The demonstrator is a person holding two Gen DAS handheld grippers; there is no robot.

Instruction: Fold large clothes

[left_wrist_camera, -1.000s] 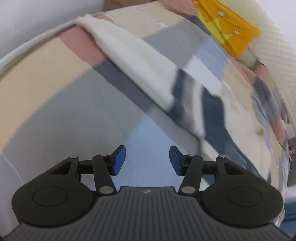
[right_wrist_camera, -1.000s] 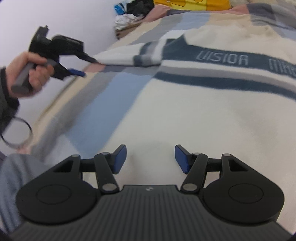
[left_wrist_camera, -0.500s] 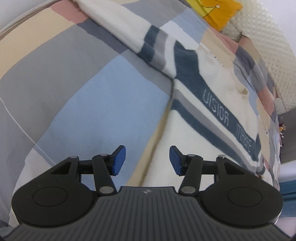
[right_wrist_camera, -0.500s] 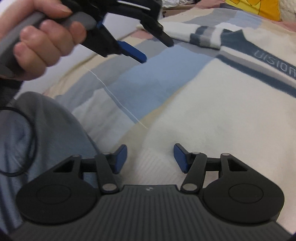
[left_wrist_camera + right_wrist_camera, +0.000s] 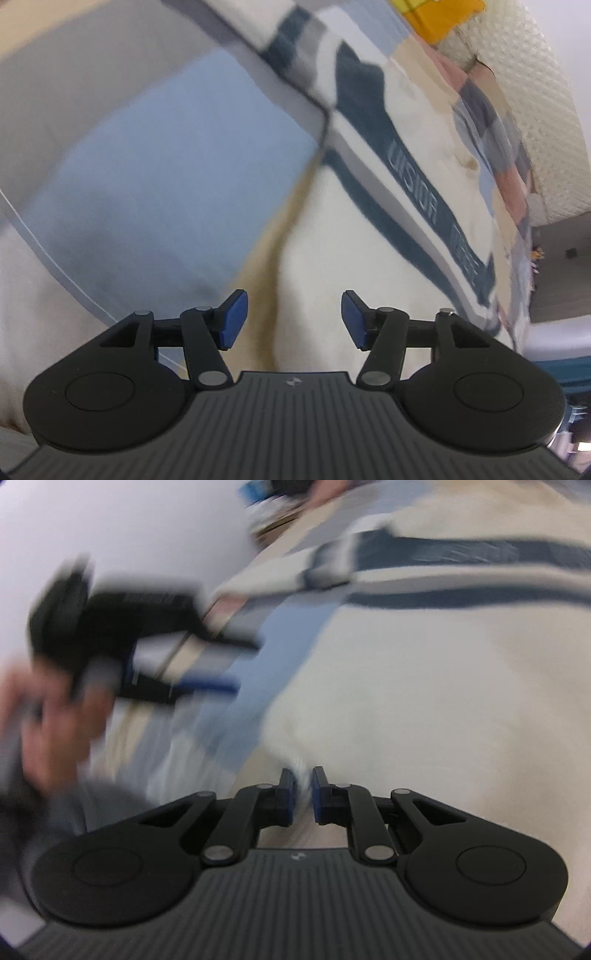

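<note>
right gripper (image 5: 303, 794): my jaws are pinched down narrow on a bunch of the cream hem at the sweater's near edge; fabric sits between the pads, so I read it as gripped.
left gripper (image 5: 291, 314): jaws are opening, about half wide, nothing between them; the sweater's side edge lies just ahead of and below the tips, not touched as far as I can see.
left gripper, other view (image 5: 207, 664): ahead and to the left of my right tool, held by a hand (image 5: 55, 709), hovering over the bedding beside the sweater; heavy blur, cannot read its pads there.
sweater (image 5: 369, 240): cream knit with dark blue bands and lettering, spread flat on the bed in front of both tools; body runs away from my left tips to the right, one sleeve (image 5: 295, 55) stretched out far ahead.
bedspread (image 5: 147, 166): patchwork of blue, grey and beige under the garment, directly ahead-left of my left tips.
progress: early, I judge. Garment looks laid out, no fold visible yet, sleeve still out. One hem grip is on; second grip not made.
left to do: likely catch the side or hem with my left, then lift and fold over, tuck sleeves.
containers: none visible; no basket, bin or drawer in either view, so nothing to report inside anything.
far end: yellow cushion (image 5: 443, 18) beyond the sweater, well apart from both tools.
</note>
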